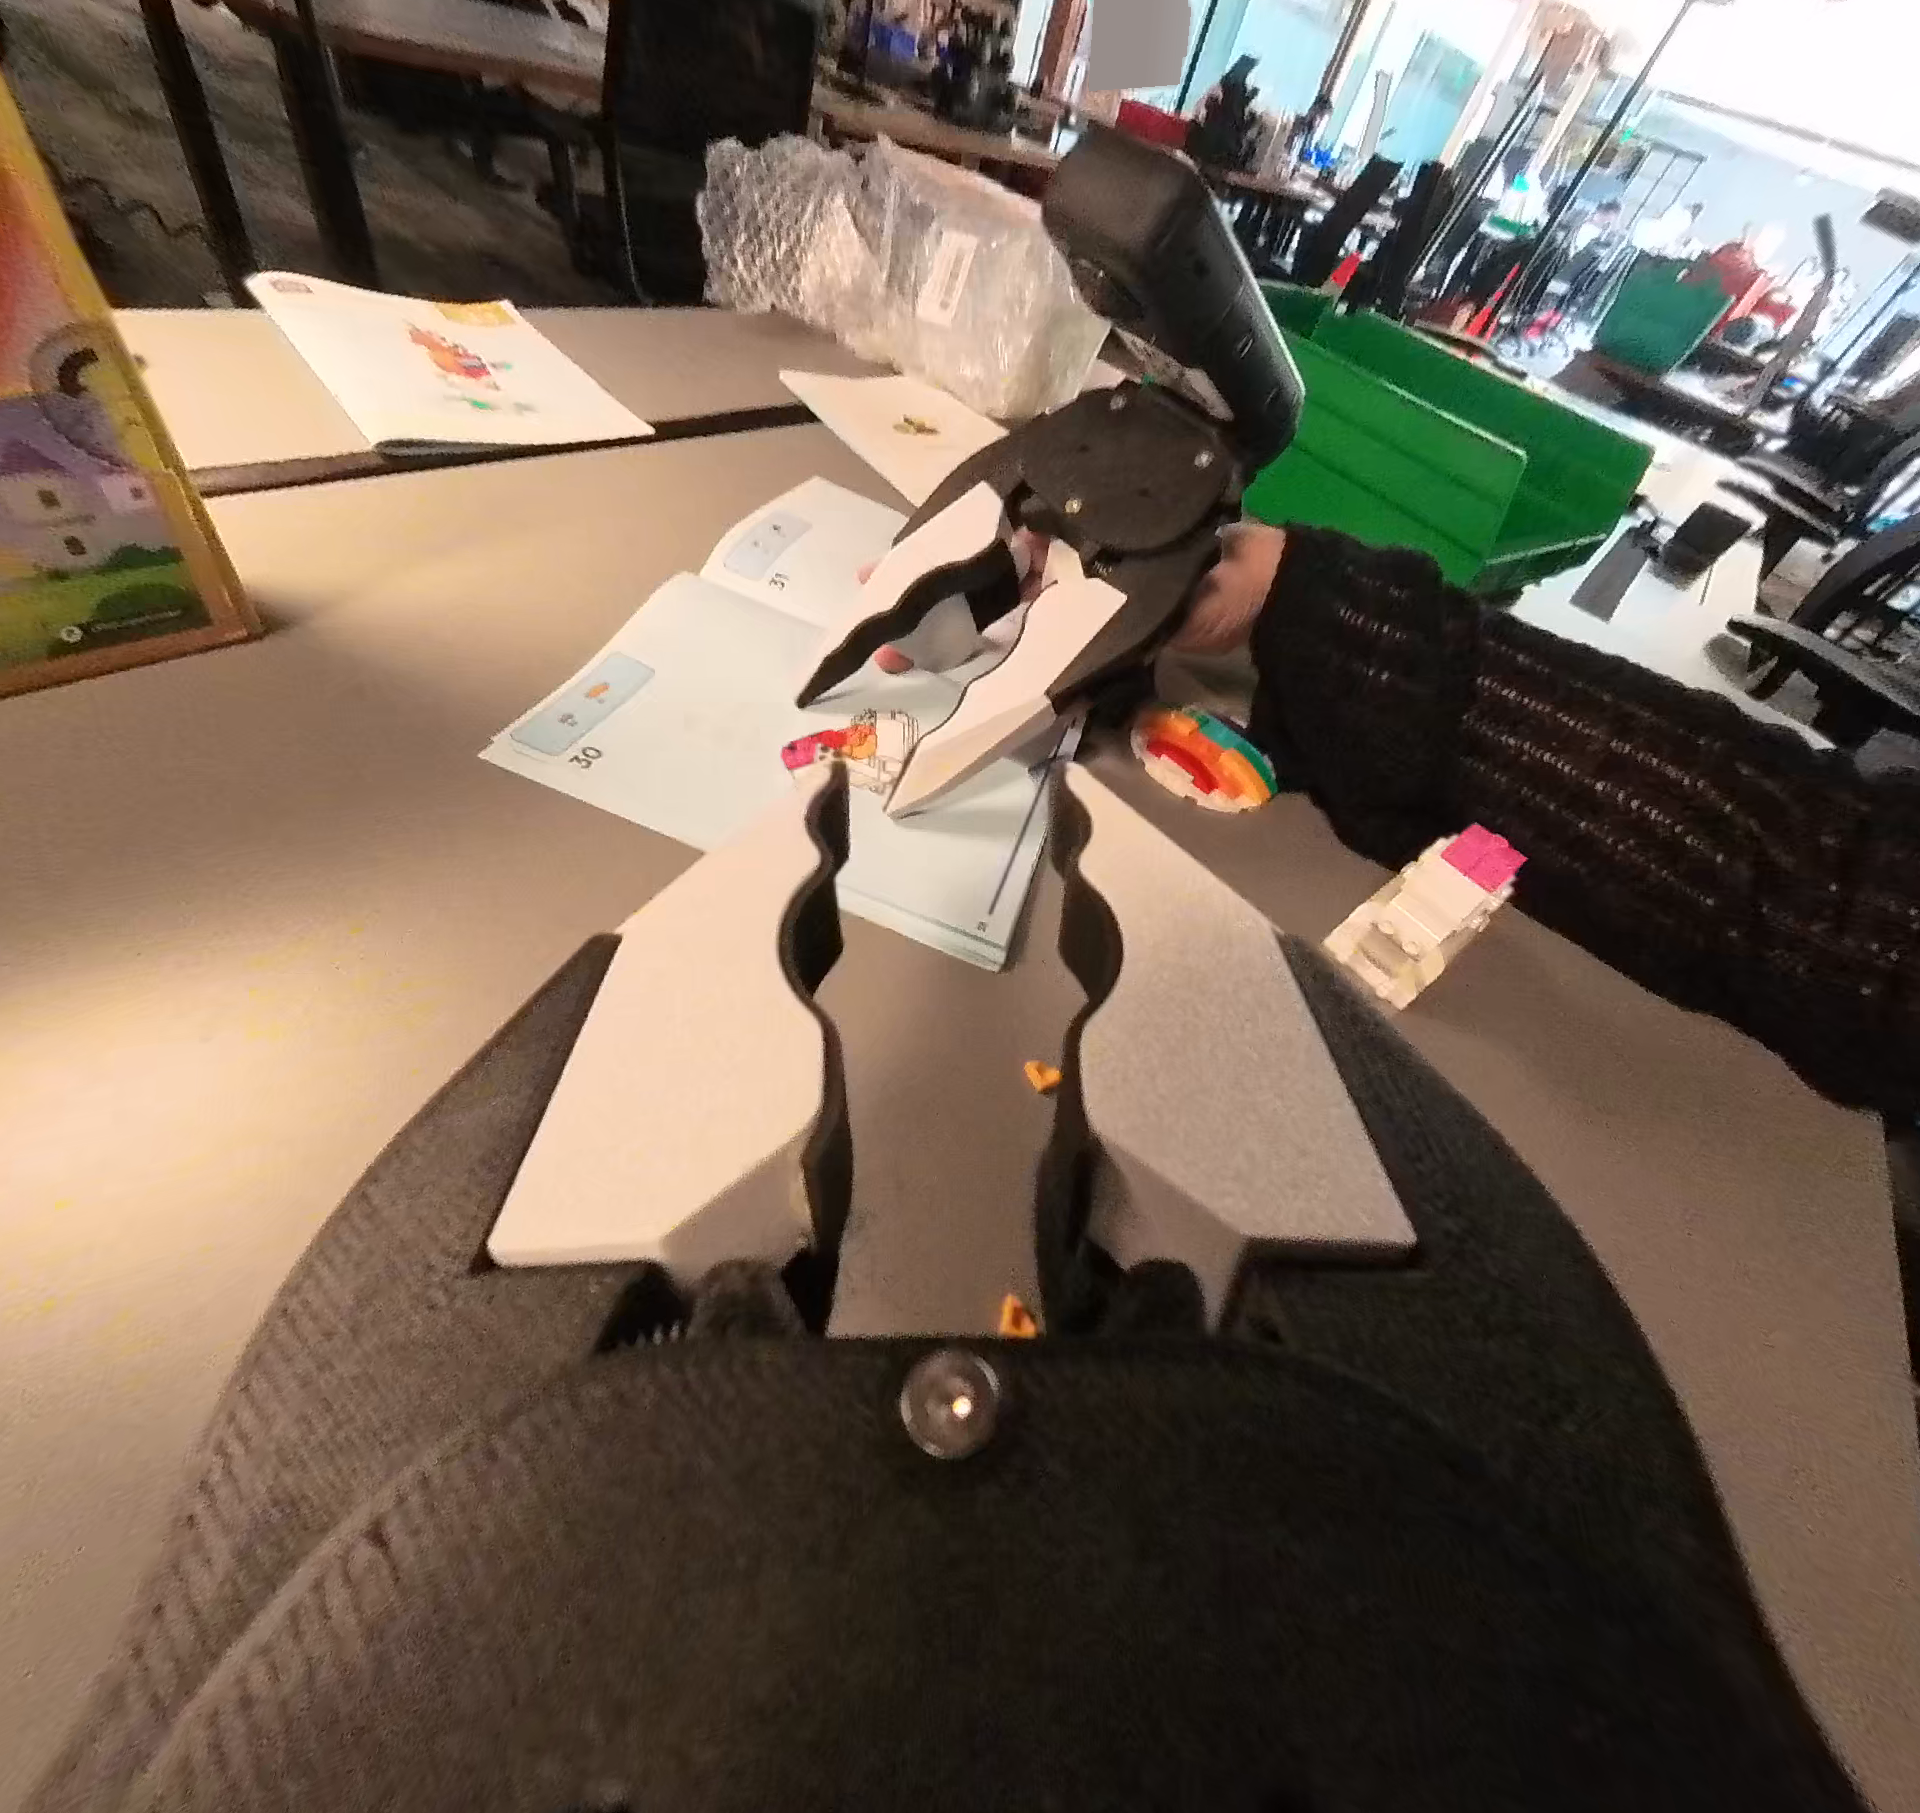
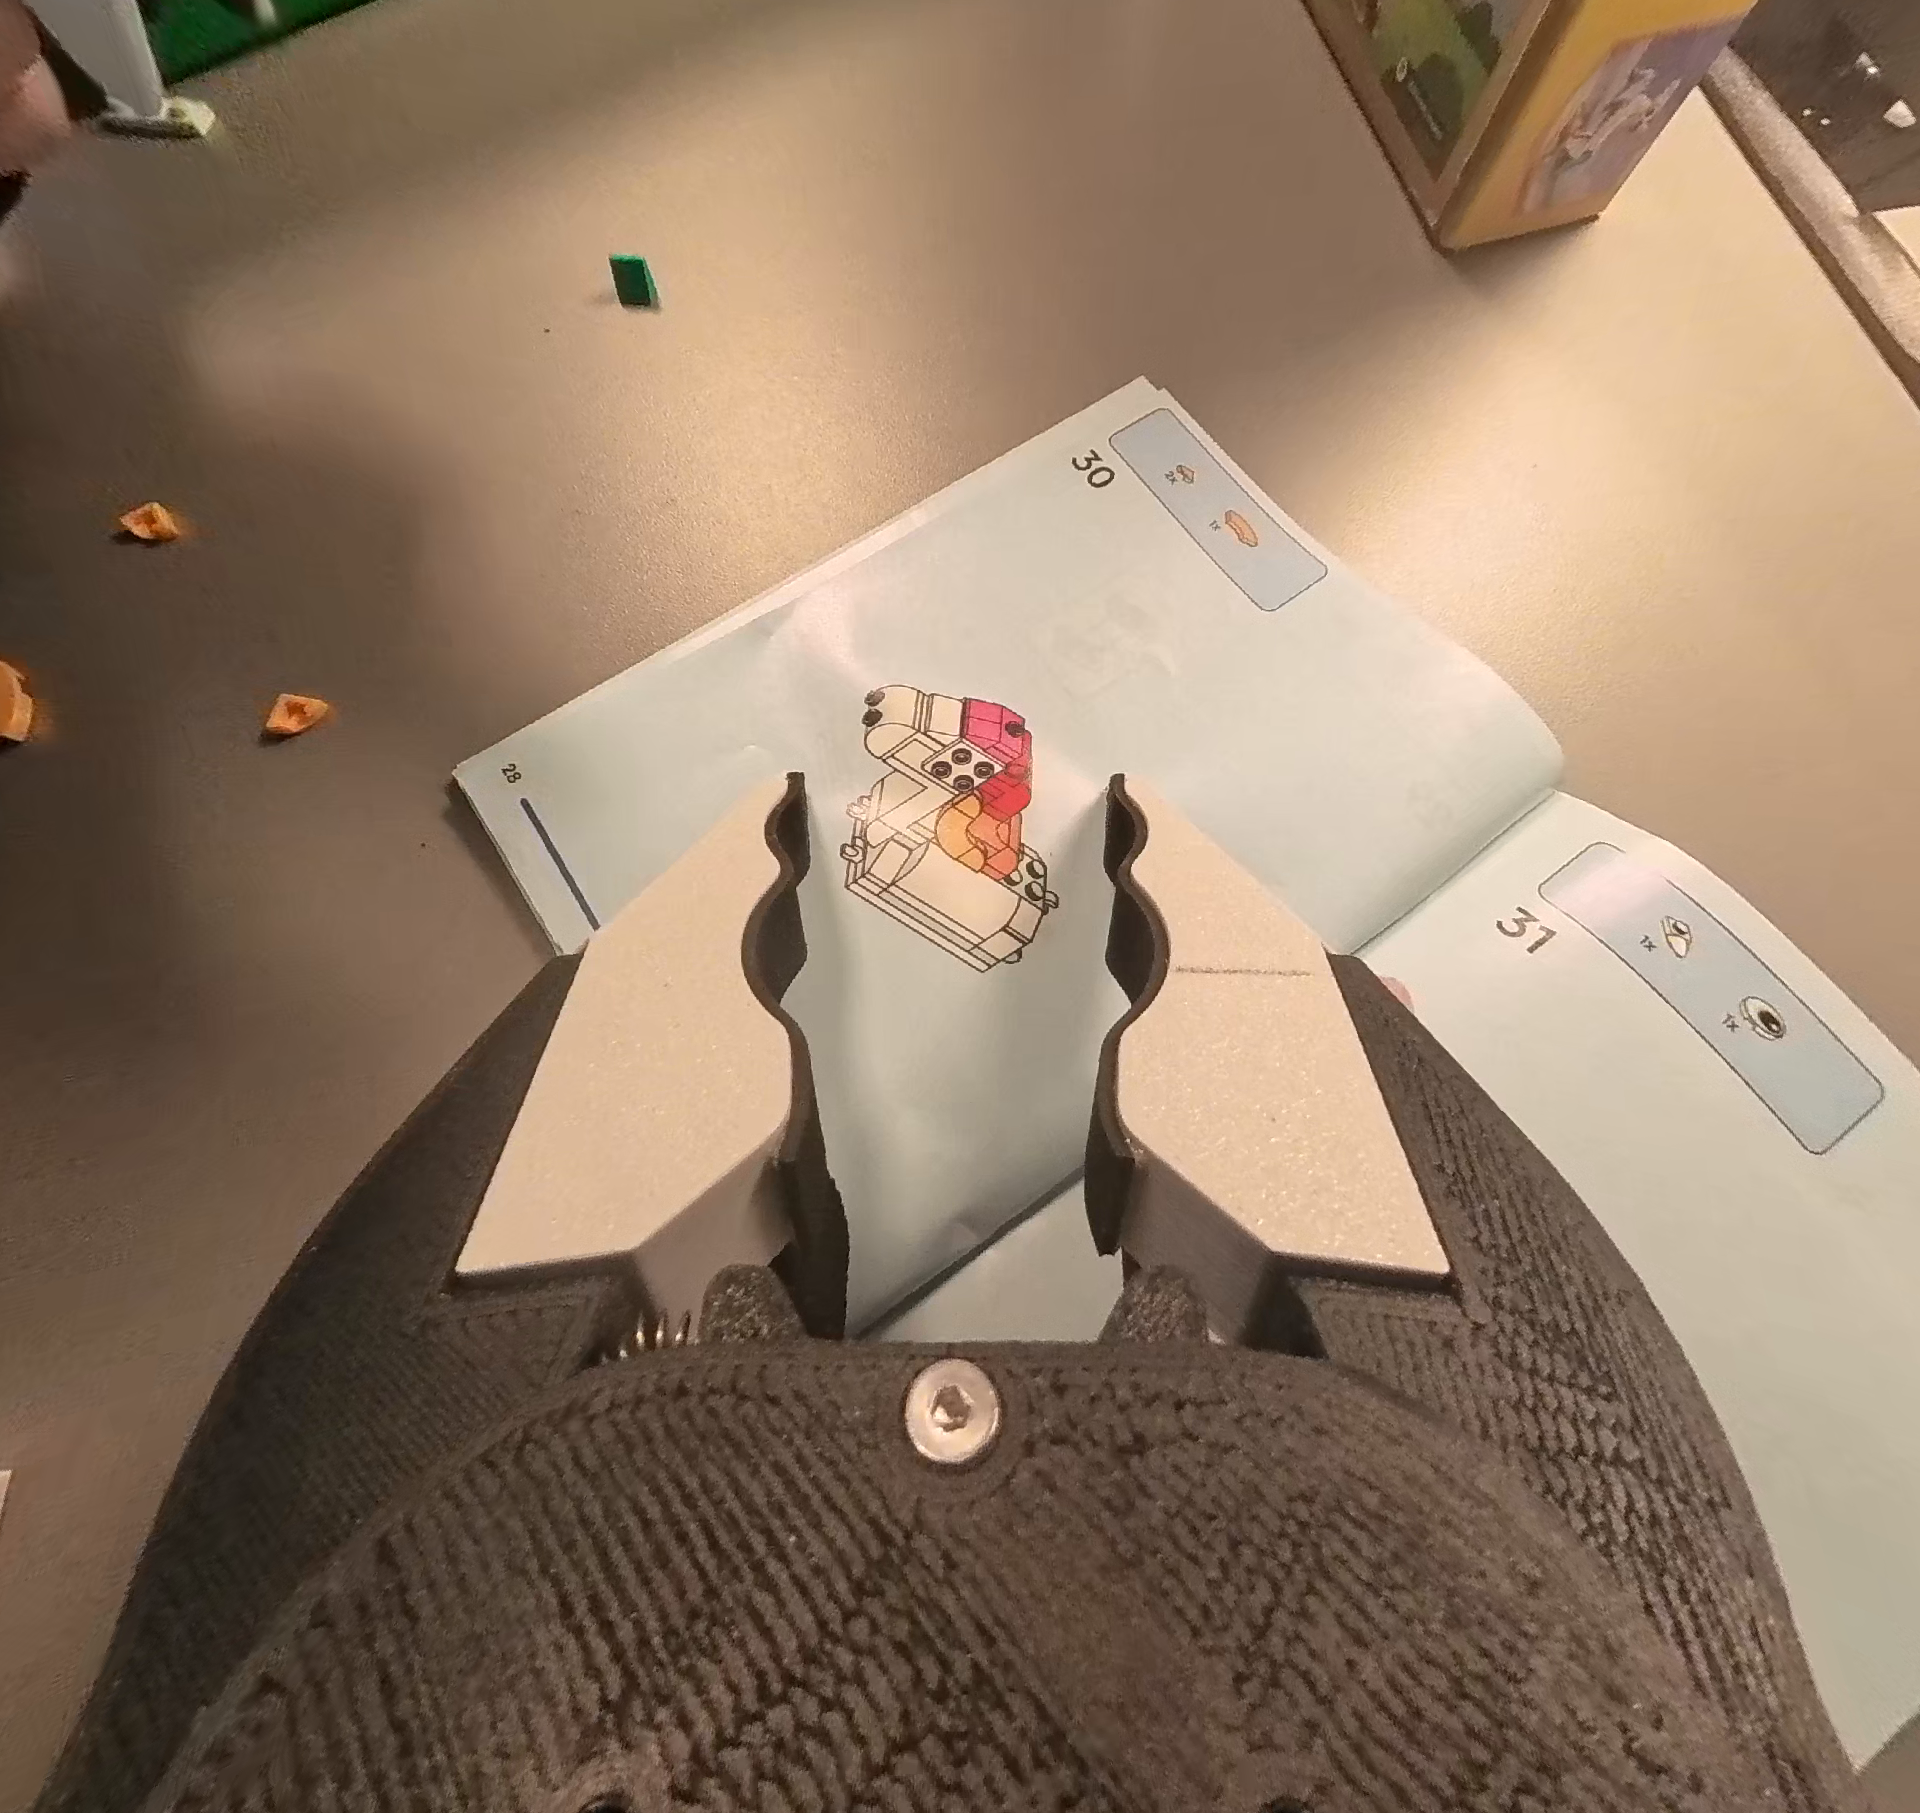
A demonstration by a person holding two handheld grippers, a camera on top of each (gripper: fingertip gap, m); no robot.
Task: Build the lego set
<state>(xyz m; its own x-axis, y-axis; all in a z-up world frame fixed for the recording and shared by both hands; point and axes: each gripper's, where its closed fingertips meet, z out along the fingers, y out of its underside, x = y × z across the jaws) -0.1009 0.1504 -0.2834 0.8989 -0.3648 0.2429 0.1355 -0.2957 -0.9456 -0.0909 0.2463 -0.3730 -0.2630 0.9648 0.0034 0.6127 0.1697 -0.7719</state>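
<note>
My left gripper point(image 1: 951, 792) is open and empty above the grey table point(image 1: 312, 932). Two small orange pieces point(image 1: 1042, 1075) lie on the table under the gap between its fingers. My right gripper point(image 2: 956, 792) is open and empty over the open instruction booklet point(image 2: 1039, 610), above the drawing of a white, pink and orange build; the page curls up between its fingers. It also shows in the left wrist view point(image 1: 857, 753), tilted down at the booklet point(image 1: 665, 714). A white and pink part-built model point(image 1: 1423, 906) and a rainbow-coloured piece point(image 1: 1210, 761) sit to the right.
Loose orange pieces point(image 2: 296, 714) and a small green tile point(image 2: 634, 281) lie left of the booklet. The set's box point(image 1: 73, 475) stands at the left, a second booklet point(image 1: 447, 371) and bubble wrap point(image 1: 894, 257) behind. A green bin point(image 1: 1382, 454) and a black sleeve point(image 1: 1558, 828) are at the right. From the left gripper's tips to the small green tile point(image 2: 634, 281) is close to 10 centimeters.
</note>
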